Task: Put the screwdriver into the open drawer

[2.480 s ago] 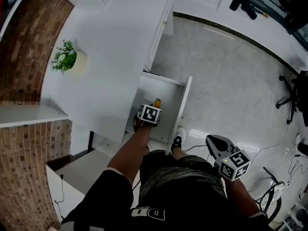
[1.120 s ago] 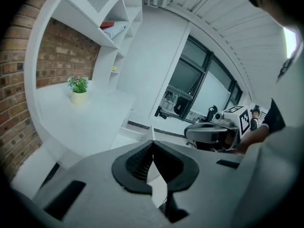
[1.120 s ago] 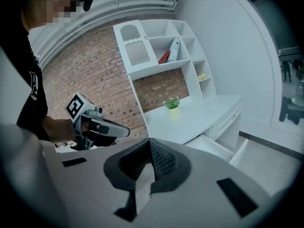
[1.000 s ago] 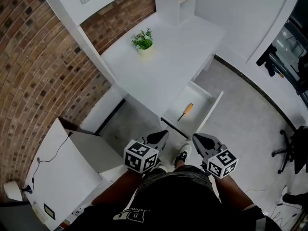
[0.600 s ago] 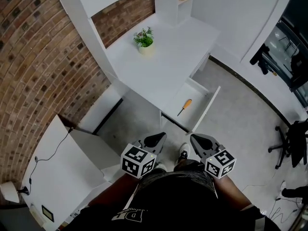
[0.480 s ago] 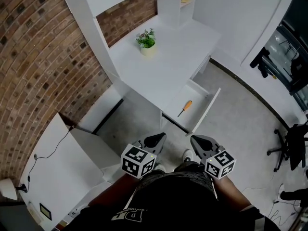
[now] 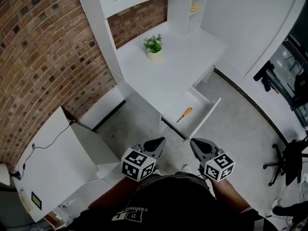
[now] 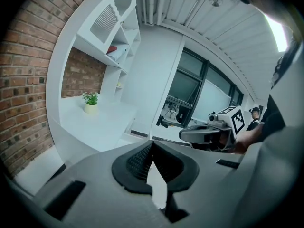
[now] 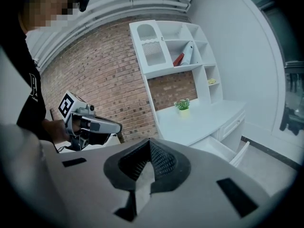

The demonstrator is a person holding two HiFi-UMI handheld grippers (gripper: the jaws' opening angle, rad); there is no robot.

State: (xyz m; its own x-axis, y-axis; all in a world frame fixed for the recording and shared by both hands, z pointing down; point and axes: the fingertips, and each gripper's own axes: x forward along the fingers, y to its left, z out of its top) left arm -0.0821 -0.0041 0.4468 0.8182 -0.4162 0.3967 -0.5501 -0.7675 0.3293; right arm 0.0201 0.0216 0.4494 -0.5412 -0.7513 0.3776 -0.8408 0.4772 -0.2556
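Note:
The screwdriver [image 7: 184,113], orange-handled, lies inside the open white drawer [image 7: 204,117] under the desk, in the head view. Both grippers hover well short of the drawer, close to my body. My left gripper [image 7: 157,143] is shut with nothing between its pads. My right gripper [image 7: 195,145] is also shut and empty. In the left gripper view the left gripper [image 8: 152,144] points over the desk, with the right gripper [image 8: 209,133] beside it. In the right gripper view the right gripper [image 9: 149,142] faces the drawer [image 9: 223,149], with the left gripper [image 9: 92,125] at its left.
A potted plant [image 7: 153,45] stands on the white desk [image 7: 168,76] against a brick wall [image 7: 43,57]. Shelves [image 9: 180,51] rise above the desk. A white cabinet [image 7: 53,162] stands at the left. Office chairs [image 7: 288,160] are on the grey floor at the right.
The left gripper has left the drawer, and the screwdriver now lies there alone. Both grippers and the head camera have drawn back from the desk, so the desk looks smaller.

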